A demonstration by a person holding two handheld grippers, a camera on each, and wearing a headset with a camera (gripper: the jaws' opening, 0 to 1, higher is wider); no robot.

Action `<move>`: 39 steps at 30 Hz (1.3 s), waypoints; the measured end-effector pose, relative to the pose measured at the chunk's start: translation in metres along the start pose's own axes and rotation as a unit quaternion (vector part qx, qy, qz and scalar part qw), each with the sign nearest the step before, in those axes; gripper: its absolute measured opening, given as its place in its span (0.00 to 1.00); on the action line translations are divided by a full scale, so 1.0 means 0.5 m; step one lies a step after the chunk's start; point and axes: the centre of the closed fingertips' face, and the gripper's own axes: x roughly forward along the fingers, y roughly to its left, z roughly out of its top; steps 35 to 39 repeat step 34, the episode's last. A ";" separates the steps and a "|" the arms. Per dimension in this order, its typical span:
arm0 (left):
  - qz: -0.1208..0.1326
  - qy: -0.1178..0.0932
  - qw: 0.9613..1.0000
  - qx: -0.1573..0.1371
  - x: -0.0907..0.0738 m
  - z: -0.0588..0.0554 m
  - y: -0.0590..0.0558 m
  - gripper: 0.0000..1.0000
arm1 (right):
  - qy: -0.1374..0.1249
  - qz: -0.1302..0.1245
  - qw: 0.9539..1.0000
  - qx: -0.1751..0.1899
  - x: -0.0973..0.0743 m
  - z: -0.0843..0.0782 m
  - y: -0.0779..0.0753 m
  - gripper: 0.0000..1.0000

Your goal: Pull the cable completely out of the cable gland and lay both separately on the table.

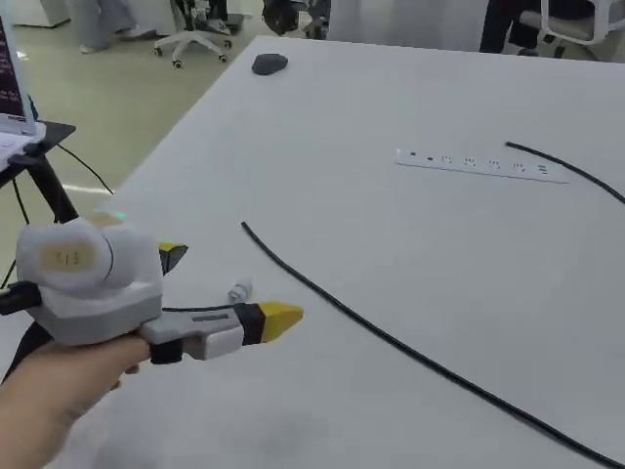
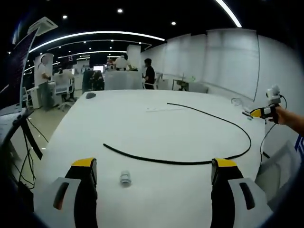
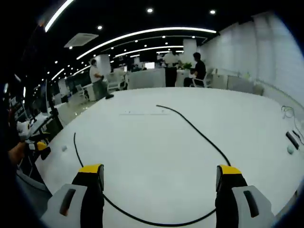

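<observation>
Cable and gland lie apart on the table.
Left gripper, jaws spread and empty, hovers just behind the gland. Right gripper, likewise empty, is over the cable's bend. Both look let go, the separation done.

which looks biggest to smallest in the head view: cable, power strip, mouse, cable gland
1. cable
2. power strip
3. mouse, though it lies farthest from the camera
4. cable gland

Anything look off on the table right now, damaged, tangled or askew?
Nothing stands out. The cable lies in a loose curve on the table, free of the cable gland, which sits apart from it in front of the open left gripper. No damage visible.
</observation>
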 end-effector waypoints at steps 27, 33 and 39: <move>0.010 0.007 0.999 0.044 -0.011 0.041 -0.060 1.00 | -0.018 0.006 1.000 0.021 -0.038 -0.041 -0.068 0.99; 0.011 0.008 0.999 0.043 -0.008 0.045 -0.067 1.00 | -0.025 0.003 0.999 0.022 -0.048 -0.038 -0.087 0.99; 0.011 0.007 0.999 0.044 -0.008 0.046 -0.069 1.00 | -0.029 0.002 0.999 0.025 -0.051 -0.036 -0.091 0.99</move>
